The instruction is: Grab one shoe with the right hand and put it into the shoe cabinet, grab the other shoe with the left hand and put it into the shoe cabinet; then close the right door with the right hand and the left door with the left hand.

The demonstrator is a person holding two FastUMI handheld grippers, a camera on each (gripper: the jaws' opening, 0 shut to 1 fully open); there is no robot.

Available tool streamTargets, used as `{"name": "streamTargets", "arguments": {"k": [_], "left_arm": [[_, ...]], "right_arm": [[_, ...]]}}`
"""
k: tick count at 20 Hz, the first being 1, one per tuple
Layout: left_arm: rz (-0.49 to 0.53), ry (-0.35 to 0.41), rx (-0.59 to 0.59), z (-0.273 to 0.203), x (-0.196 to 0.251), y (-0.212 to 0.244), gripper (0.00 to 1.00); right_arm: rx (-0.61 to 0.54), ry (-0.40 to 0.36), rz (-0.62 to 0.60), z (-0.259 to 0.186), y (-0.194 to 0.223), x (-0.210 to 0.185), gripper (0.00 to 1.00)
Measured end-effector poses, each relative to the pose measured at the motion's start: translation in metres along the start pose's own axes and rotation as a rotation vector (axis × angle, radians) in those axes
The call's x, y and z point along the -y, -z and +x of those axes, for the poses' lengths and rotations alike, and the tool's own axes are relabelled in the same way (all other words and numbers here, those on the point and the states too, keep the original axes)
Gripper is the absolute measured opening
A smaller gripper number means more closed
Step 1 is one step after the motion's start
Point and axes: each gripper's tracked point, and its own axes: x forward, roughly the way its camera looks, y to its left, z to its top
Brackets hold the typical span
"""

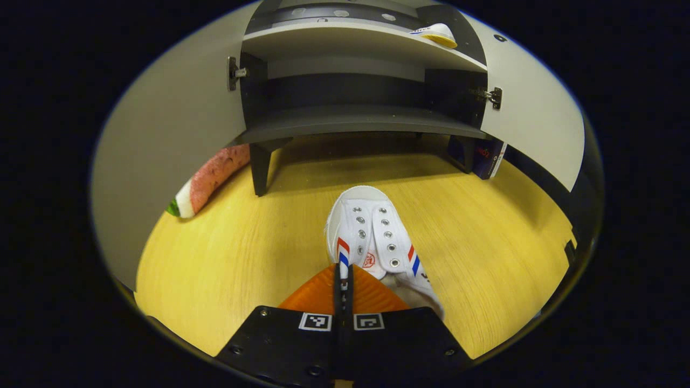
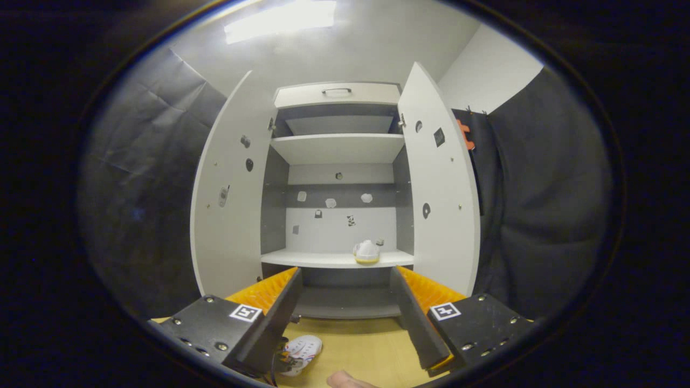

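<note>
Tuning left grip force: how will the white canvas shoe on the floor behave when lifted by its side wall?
The white canvas shoe looks soft-sided, so the pinched wall will likely flex. It's unlaced with empty eyelets; the tongue may flop. Probably light, toe sagging from the left gripper.

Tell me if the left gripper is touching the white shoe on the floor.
Touching. In the left gripper view the left gripper has its fingers closed together on the side edge of the white shoe, with no gap showing between them.

Two shoes, one on the floor [image 1: 372, 237] and one shelved [image 1: 439, 35]; two open doors [image 2: 229, 188] [image 2: 442, 188].
</note>
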Motion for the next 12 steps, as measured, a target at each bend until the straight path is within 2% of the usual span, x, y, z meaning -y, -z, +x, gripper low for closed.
{"name": "streamTargets", "arguments": {"k": [5, 9, 12], "left_arm": [[0.009, -0.031, 0.064, -0.039, -0.01, -0.025, 0.01], [0.062, -0.057, 0.199, -0.076, -0.011, -0.064, 0.01], [0.082, -0.028, 0.308, -0.116, -0.005, -0.094, 0.0]], "right_arm": [[0.005, 0.04, 0.016, -0.004, 0.003, 0.017, 0.96], [-0.015, 0.053, 0.012, -0.007, 0.015, 0.023, 0.96], [-0.019, 0.068, 0.013, -0.007, 0.02, 0.03, 0.97]]}}
